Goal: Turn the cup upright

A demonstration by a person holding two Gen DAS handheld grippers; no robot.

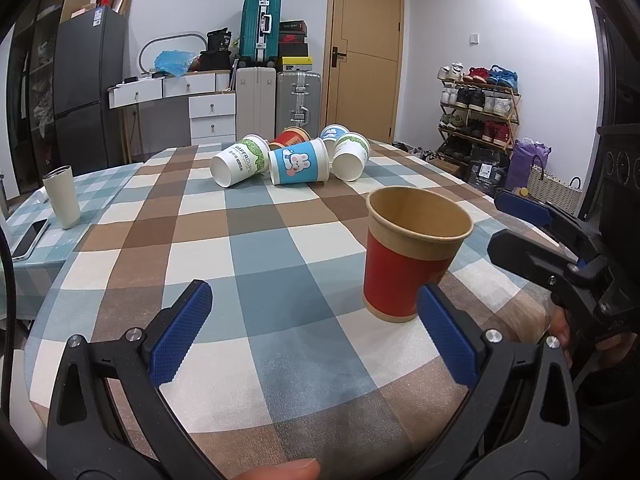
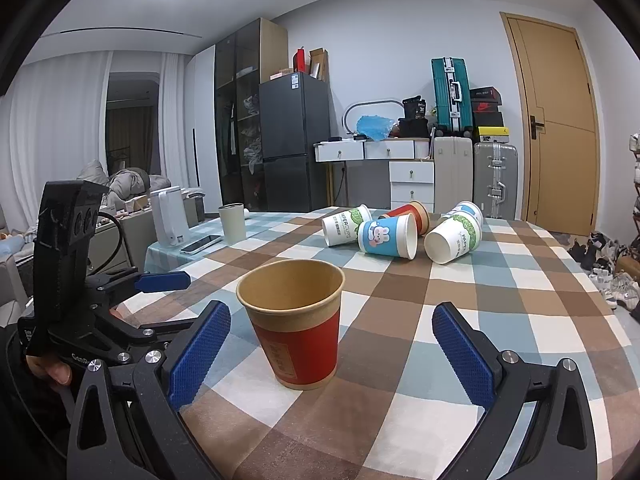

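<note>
A red and brown paper cup stands upright on the checked tablecloth; it also shows in the right wrist view. My left gripper is open and empty, with the cup just beyond its right fingertip. My right gripper is open, with the cup standing free between its spread fingers, nearer the left one. Several paper cups lie on their sides further back: a blue rabbit cup, green-leaf cups, and a red one.
A white tumbler and a phone sit at the table's left edge. The right gripper's body is at the right of the left wrist view. The left gripper's body is at the left of the right wrist view. Suitcases, drawers and a shoe rack stand behind.
</note>
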